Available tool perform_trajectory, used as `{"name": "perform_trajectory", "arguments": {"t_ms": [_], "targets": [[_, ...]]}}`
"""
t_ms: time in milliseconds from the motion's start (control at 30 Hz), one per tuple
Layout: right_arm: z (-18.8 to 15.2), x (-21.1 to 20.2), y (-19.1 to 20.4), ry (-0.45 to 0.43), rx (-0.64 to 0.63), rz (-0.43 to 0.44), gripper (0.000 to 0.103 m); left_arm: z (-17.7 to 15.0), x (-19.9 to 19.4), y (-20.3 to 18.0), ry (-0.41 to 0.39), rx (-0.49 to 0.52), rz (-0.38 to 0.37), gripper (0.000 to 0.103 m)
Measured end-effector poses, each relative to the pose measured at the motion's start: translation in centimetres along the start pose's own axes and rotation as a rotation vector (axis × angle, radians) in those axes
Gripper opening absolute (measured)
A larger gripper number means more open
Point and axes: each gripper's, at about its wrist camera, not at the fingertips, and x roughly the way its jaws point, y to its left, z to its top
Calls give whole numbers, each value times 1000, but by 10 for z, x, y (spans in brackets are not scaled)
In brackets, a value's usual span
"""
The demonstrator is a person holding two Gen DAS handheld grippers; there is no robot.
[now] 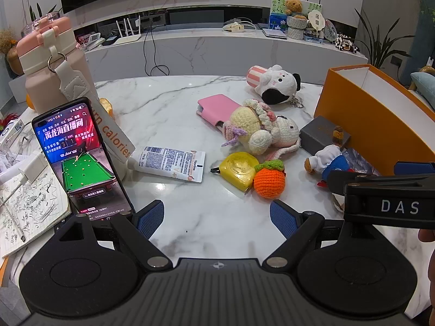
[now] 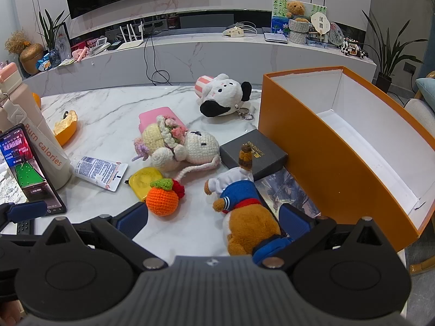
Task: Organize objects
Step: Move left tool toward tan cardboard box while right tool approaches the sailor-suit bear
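Note:
Toys lie on the marble table: a crocheted orange, a yellow tape measure, a crocheted white doll, a black-and-white plush, a pink case, a lotion tube, a dark box and a bear doll. An empty orange box stands at the right. My left gripper is open over bare table. My right gripper is open around the bear's lower body.
A beige bottle and a lit phone stand at the left, with a notebook beside them. An orange peel lies near the bottle. A printed card lies against the orange box.

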Motion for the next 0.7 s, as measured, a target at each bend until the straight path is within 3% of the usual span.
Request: {"name": "perform_trajectory", "arguments": {"t_ms": [700], "targets": [[0,0,0,0,-4,-1,102,-1,-3,-3,0,-7,-17,100]]}}
